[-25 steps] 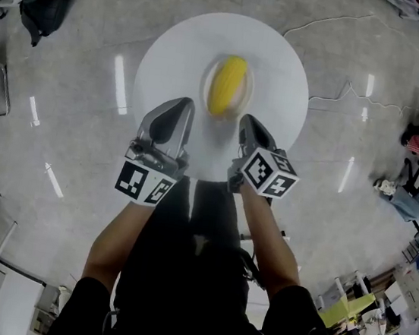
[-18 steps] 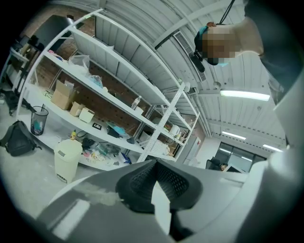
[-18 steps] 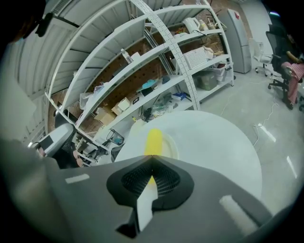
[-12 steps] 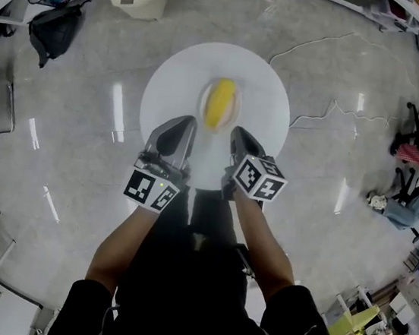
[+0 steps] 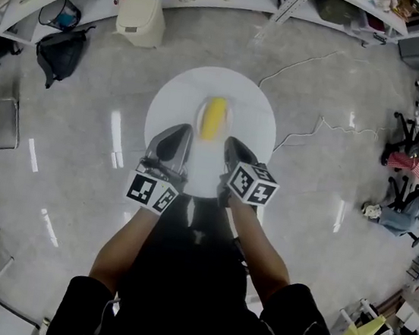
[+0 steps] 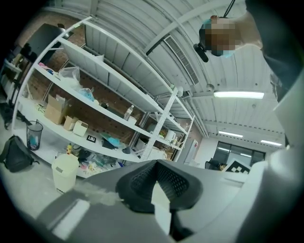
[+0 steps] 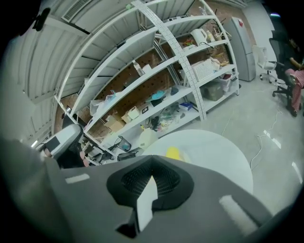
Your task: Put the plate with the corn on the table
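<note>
The corn cob (image 5: 213, 119) lies on a white plate (image 5: 201, 114), which rests near the centre of the round white table (image 5: 173, 97). The left gripper (image 5: 175, 137) and right gripper (image 5: 233, 147) hover above the table's near half (neither touches the plate). Each has its jaws closed together, holding nothing.

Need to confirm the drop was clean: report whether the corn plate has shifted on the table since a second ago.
No. The plate with the corn sits at the same middle spot on the round table.
</note>
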